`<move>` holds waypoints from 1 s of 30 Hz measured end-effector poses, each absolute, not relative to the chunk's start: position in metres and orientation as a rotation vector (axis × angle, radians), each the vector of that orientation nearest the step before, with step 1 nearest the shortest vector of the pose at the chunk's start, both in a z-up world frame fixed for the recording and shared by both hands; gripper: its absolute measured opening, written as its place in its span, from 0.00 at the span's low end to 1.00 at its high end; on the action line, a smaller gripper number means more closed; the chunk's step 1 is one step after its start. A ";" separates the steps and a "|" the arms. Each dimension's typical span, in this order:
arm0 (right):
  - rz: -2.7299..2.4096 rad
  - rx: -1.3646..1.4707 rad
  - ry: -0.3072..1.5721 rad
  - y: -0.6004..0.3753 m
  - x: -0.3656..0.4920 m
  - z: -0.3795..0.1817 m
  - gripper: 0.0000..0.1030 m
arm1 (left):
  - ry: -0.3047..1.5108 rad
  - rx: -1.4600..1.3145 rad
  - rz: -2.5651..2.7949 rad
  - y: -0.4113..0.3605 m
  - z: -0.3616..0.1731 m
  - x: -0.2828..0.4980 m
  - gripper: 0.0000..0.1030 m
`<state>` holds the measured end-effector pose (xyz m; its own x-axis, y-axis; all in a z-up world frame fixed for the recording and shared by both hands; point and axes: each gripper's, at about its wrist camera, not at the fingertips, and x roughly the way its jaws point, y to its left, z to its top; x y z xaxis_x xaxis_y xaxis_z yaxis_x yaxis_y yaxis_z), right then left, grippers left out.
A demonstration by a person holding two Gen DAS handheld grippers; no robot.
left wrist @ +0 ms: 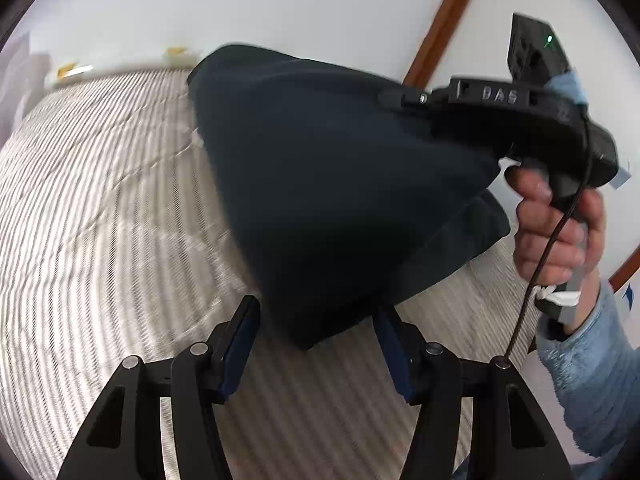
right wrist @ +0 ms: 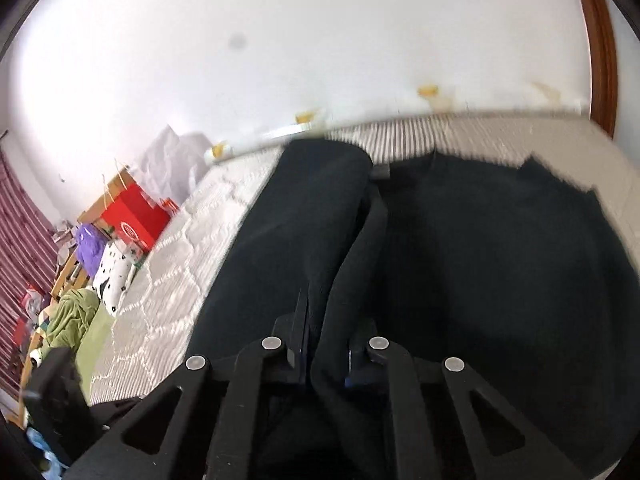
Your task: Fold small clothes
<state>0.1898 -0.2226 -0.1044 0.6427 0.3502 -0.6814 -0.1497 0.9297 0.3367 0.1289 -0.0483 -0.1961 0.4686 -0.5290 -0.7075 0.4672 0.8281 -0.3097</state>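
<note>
Dark garment (left wrist: 328, 184) raised above the striped bed (left wrist: 100, 200), draping toward 6 o'clock. Right hand-held gripper (right wrist: 326, 344), closed, pinches a fold of the garment. Left hand-held gripper (left wrist: 316, 344), jaws parted, straddles the garment's lower corner; contact with the pads cannot be told. Person's hand (left wrist: 560, 224) at 3 o'clock.

The garment (left wrist: 320, 184) hangs over the bed (left wrist: 100, 200), lifted at its right by the right gripper (left wrist: 400, 98); the left gripper (left wrist: 316, 344) stands just before it.
</note>
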 end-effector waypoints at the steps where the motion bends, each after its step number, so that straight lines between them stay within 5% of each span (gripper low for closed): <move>1: 0.288 0.252 0.802 -0.227 0.186 -0.097 0.11 | 0.892 -0.076 -0.619 -0.054 -0.196 0.129 0.55; 13: 0.119 0.174 0.628 -0.327 0.140 -0.040 0.10 | 0.861 0.040 -0.584 -0.130 -0.198 0.147 0.58; 19: -0.058 0.261 0.702 -0.410 0.125 -0.082 0.11 | 0.868 0.037 -0.583 -0.145 -0.198 0.156 0.59; 22: -0.077 0.325 0.794 -0.428 0.124 -0.116 0.18 | 0.864 0.039 -0.586 -0.154 -0.199 0.159 0.50; 26: -0.113 0.361 0.794 -0.434 0.108 -0.124 0.49 | 0.853 0.031 -0.628 -0.154 -0.189 0.162 0.22; 29: -0.109 0.367 0.832 -0.434 0.107 -0.132 0.49 | 0.814 0.040 -0.615 -0.148 -0.187 0.163 0.14; 30: -0.113 0.367 0.842 -0.434 0.109 -0.134 0.35 | 0.810 0.021 -0.614 -0.144 -0.186 0.164 0.13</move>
<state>0.1088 -0.4345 -0.1338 0.6641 0.0464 -0.7462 0.2415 0.9312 0.2729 0.1635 -0.1437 -0.1858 0.5266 -0.5054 -0.6836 0.5212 0.8272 -0.2101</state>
